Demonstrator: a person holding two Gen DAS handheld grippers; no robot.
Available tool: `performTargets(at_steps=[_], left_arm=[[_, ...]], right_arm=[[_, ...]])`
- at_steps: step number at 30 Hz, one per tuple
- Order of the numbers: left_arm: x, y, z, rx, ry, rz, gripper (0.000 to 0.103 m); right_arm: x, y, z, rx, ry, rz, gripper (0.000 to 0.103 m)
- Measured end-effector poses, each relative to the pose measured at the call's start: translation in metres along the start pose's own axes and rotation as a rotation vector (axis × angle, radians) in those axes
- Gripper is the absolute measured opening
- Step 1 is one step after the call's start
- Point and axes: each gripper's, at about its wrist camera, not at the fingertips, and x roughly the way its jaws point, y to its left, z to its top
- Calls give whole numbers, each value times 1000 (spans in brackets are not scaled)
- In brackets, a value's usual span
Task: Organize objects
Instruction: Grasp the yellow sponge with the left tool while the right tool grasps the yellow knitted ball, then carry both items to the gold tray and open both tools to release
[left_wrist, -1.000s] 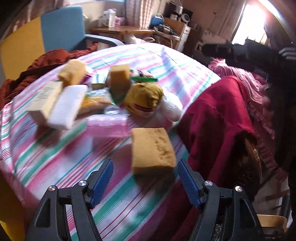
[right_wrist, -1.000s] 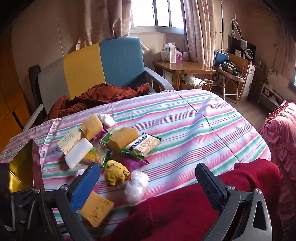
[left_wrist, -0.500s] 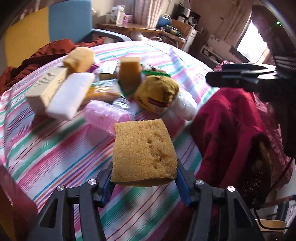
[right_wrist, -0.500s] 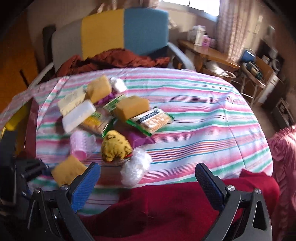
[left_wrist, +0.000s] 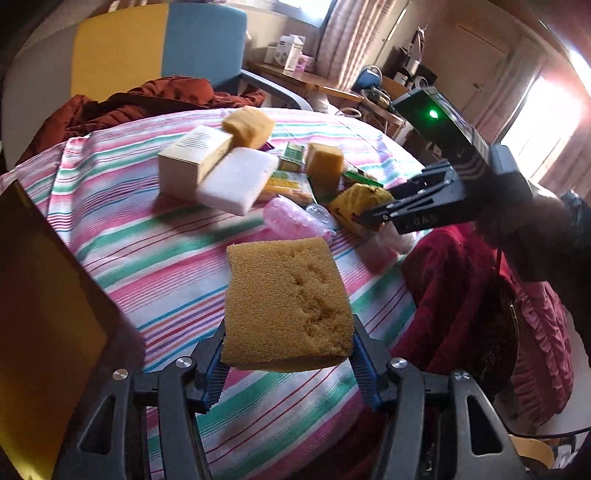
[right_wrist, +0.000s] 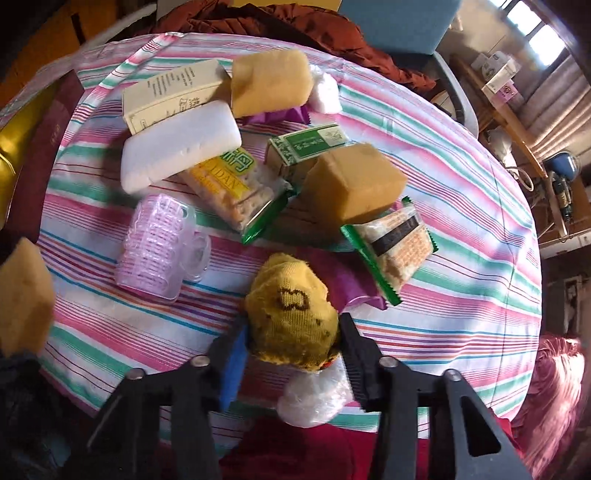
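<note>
Yellow knit sock (right_wrist: 293, 319), soft and light, sits on the striped tablecloth (right_wrist: 461, 258) as our right gripper (right_wrist: 291, 354) finishes closing around it; our left gripper (left_wrist: 288, 363) clamps a squashy sponge (left_wrist: 286, 302) by its edges, held above the table.

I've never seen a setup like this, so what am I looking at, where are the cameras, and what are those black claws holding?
No robot: a person holds a two-finger claw in each hand, with a camera on each looking along the fingers. In the left view, the left claw grips a tan sponge above the striped tablecloth. In the right view, the right claw, whose jaws have just been closing, pinches a yellow knitted sock. On the cloth lie more sponges, cracker packets, a white block and a pink plastic case.
</note>
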Motion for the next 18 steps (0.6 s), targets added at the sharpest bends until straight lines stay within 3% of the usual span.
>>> performTargets(at_steps=[5, 10, 18], left_arm=[[-23, 10, 2, -42, -59, 7, 59], [-52, 22, 4, -97, -132, 24, 59], [-110, 80, -23, -271, -229, 196, 59]], right_arm=[[-31, 0, -5, 32, -85, -17, 39], [-83, 5, -6, 70, -236, 18, 39], [-133, 95, 41, -29, -445, 213, 39]])
